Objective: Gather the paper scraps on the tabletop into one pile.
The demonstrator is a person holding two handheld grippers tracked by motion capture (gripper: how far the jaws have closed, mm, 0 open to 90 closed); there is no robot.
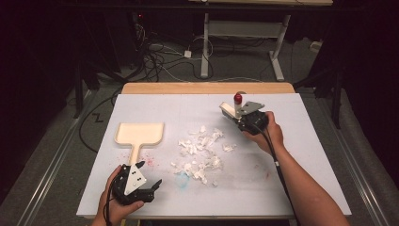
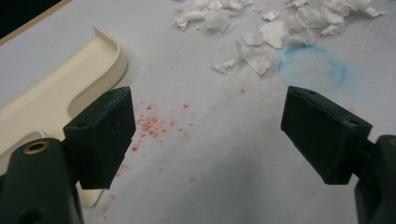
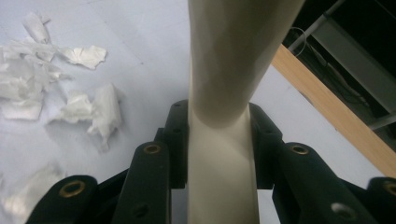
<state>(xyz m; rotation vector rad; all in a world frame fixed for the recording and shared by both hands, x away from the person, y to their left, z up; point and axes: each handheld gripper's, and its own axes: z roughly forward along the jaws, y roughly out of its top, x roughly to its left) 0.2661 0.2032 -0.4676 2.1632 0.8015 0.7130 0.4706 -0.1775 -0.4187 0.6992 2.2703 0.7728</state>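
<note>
A person is clamping the right gripper (image 1: pixel 244 117) on a cream brush (image 3: pixel 224 93) at the table's (image 1: pixel 291 188) far right, while the left gripper (image 1: pixel 143 186), jaws apart, is hovering just beside the dustpan (image 1: pixel 139 134) handle near left. Paper scraps (image 1: pixel 200 153) are lying between them; sweeping well likely means low, leftward strokes toward the pan.

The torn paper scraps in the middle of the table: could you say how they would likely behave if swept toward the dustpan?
The paper scraps look thin and crumpled, so probably very light and floppy. Lying loose and scattered, they may spread rather than move together. Some might slide past the dustpan, whose rim looks low.
</note>
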